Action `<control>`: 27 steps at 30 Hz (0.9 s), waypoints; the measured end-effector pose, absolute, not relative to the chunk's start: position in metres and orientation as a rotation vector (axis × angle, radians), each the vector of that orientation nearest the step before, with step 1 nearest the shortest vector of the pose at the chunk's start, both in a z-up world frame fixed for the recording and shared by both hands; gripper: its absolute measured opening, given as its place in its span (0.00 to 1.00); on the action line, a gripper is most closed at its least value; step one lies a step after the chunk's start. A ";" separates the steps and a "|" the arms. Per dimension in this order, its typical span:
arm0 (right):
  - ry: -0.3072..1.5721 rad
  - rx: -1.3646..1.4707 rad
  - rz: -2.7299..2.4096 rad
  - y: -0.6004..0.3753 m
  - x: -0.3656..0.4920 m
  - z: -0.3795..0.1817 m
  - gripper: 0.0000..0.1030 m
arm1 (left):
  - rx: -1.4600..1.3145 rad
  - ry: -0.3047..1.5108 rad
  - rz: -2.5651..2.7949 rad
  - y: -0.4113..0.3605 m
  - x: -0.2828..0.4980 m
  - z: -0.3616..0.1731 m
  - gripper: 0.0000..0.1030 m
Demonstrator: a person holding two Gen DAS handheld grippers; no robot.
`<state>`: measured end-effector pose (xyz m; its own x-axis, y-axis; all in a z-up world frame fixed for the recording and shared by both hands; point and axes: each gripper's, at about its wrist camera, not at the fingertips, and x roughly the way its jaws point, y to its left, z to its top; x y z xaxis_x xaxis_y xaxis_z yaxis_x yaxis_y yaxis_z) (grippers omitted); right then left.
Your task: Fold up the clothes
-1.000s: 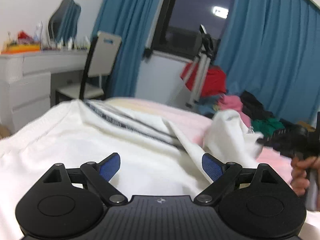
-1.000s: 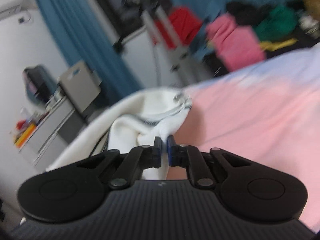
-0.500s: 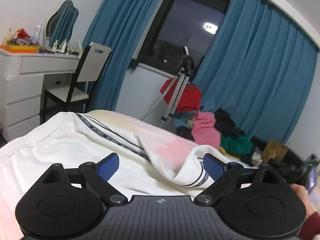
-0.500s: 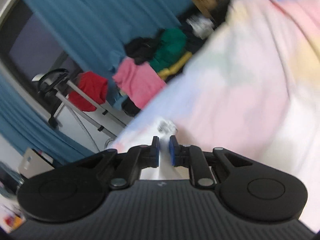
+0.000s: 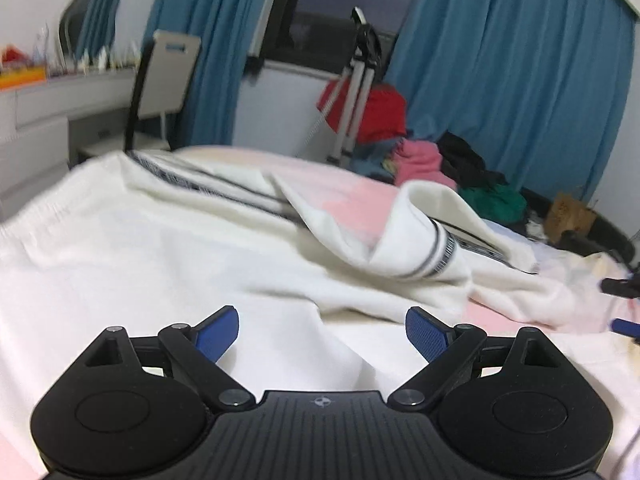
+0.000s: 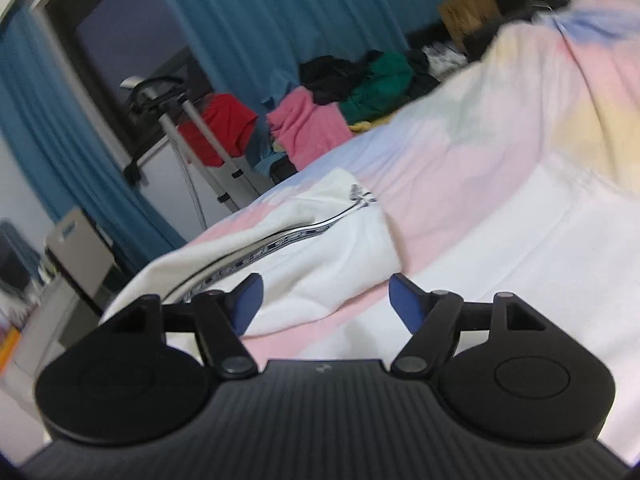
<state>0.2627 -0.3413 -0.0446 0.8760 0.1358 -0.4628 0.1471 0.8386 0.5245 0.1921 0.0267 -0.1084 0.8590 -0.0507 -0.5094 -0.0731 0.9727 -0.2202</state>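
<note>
Both the left gripper [image 5: 322,334] and right gripper [image 6: 322,300] wide, holding nothing; loose white black-striped cotton garment [image 5: 416,240] ahead could bunch or unroll if grabbed off-edge.

Bare bed [image 6: 460,184] lies ahead of the right tongs [image 6: 322,300]. A raised fold of the white garment [image 5: 420,236] rises ahead of the left tongs [image 5: 322,334], toward the bed's far edge.
</note>
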 end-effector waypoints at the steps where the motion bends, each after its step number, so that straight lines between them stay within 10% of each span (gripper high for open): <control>1: 0.508 0.564 0.005 -0.337 0.261 -0.044 0.70 | -0.227 0.537 0.013 0.026 0.191 -0.109 0.89; 23: 0.590 0.878 -0.031 -0.317 0.370 -0.138 0.53 | -0.255 0.533 0.059 0.045 0.235 -0.144 0.89; 27: 0.576 0.805 -0.135 -0.324 0.398 -0.116 0.03 | -0.281 0.525 0.055 0.057 0.245 -0.152 0.89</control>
<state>0.3980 -0.3244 -0.1159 0.8392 0.0993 -0.5347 0.3267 0.6940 0.6416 0.2454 0.0568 -0.1523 0.8649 -0.0200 -0.5015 -0.1231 0.9602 -0.2506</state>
